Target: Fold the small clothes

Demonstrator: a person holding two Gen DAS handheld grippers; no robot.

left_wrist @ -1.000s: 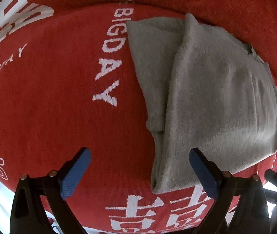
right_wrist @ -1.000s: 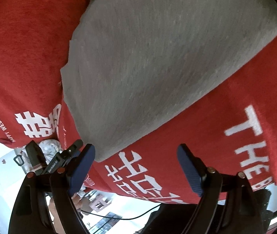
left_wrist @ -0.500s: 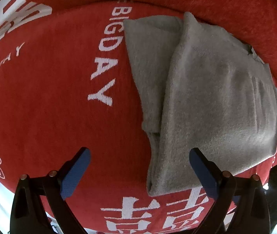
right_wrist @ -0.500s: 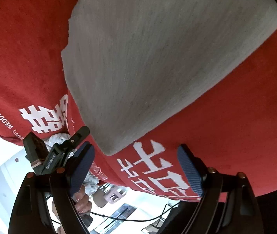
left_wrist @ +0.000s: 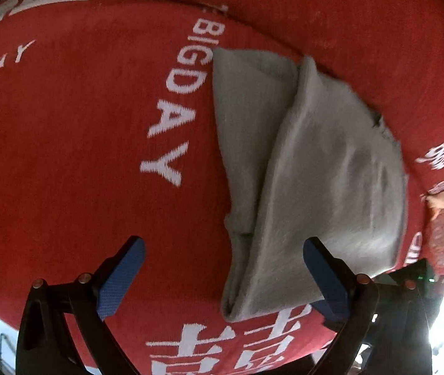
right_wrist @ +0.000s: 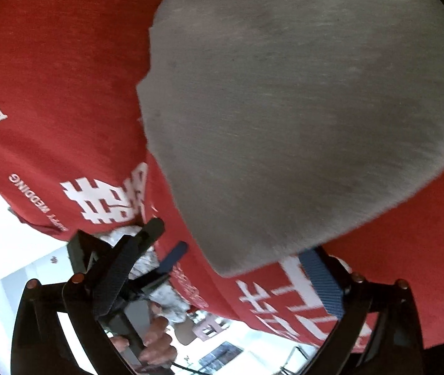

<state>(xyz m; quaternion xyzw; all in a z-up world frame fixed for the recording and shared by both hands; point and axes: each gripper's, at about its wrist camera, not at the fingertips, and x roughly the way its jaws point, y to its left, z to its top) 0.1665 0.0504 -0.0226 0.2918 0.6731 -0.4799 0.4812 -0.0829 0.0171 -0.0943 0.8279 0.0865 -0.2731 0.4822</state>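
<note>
"BIG DAY" lettering [left_wrist: 178, 100] beside grey garment [left_wrist: 315, 172]

light: dim indoors; white glare at lower edges | lens: fisheye bending, dark corners | focus: perhaps slight motion blur

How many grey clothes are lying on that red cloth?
1. A single folded grey garment lies on the red cloth, just ahead of the left gripper; the right gripper hangs over the same piece. More may lie outside both views.

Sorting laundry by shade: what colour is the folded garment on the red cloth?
Plain grey, no pattern; the folded garment shows best in the left wrist view.
</note>
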